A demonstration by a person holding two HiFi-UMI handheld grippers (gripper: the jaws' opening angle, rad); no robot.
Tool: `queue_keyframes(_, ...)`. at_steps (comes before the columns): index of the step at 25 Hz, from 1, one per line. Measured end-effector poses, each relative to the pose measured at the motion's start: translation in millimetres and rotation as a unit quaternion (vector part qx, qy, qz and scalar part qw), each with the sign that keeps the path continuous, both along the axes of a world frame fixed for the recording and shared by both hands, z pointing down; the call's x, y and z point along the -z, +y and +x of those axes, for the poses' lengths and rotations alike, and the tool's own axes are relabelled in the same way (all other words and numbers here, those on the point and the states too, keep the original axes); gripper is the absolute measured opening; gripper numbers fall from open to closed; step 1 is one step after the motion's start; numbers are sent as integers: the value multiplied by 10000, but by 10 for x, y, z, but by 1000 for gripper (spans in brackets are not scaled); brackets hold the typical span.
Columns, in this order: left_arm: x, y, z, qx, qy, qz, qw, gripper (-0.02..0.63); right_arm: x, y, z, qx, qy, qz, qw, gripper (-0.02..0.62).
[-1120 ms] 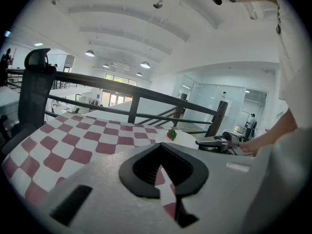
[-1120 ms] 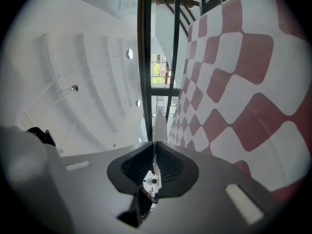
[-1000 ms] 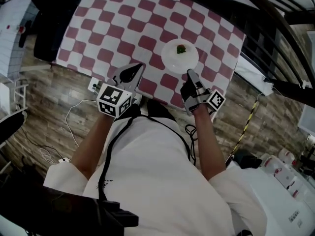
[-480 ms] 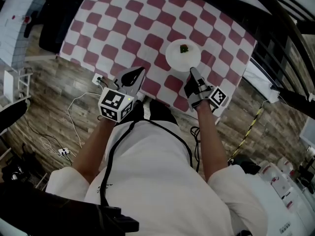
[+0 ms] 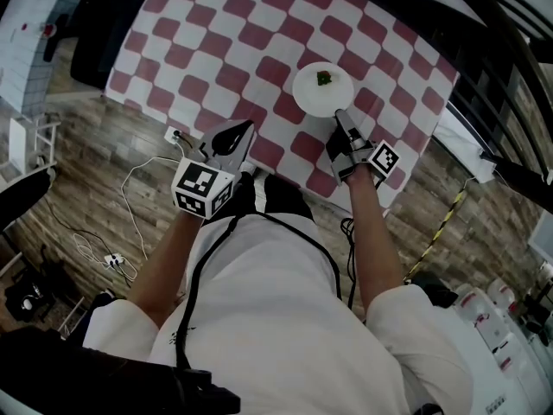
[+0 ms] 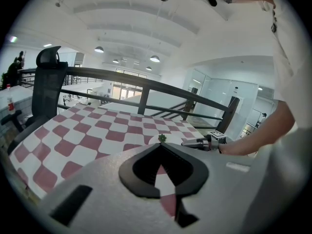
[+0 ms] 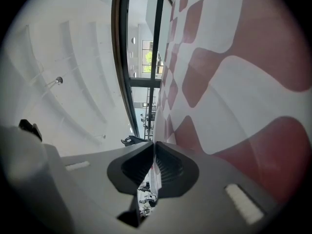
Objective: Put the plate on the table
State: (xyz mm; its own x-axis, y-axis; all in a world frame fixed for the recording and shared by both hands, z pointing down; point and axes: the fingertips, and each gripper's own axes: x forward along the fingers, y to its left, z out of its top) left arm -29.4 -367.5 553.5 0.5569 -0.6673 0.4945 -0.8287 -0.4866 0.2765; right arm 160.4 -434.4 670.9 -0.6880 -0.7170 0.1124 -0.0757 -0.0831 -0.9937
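Table: it lies ahead of both grippers under a checked tablecloth (image 5: 216,33) of dull red and white squares. The cloth looks smooth and matte, and its edge hangs just in front of the left gripper's nose.
Floor: wood-grain planks (image 5: 104,171) run below and to the left of the left gripper, with a thin white cable (image 5: 130,197) looping across them.
Railing: a dark bar (image 6: 146,84) with slim posts stands past the far side of the table, straight ahead of the left gripper.
Left gripper (image 5: 249,126): a grey shell with black pads and a black-and-white marker cube (image 5: 203,188) at the back. It hangs over the table's near edge, well to the left of the plate. Its jaw tips meet at a point with nothing between them.
Right gripper (image 5: 339,115): it is rolled onto its side, so the cloth fills one flank of its own view. Its jaws are drawn in to a thin slit and pinch the near rim of the plate.
Plate (image 5: 315,93): it is round, white, smooth and shallow. It lies flat and face up on the cloth, directly off the right gripper's nose. Being round, it has no long axis to speak of.
Green morsel (image 5: 324,79): a small, dark, knobbly bit sits on the half of the plate farther from the right gripper.
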Motion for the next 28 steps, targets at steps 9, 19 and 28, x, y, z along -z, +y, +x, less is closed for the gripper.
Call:
queue_keyframes(9, -63, 19, -17, 59, -12, -75, 10000, 8, -151, -124, -57, 31, 183, -280, 9994, 22)
queue_keyframes(19, -95, 8, -94, 64, -14, -144, 9999, 8, -322, -231, -61, -151, 468, -846, 9952, 17)
queue_keyframes(28, -84, -14, -147, 39, -15, -143, 9999, 8, -437, -265, -57, -267, 913, -1249, 9876, 23)
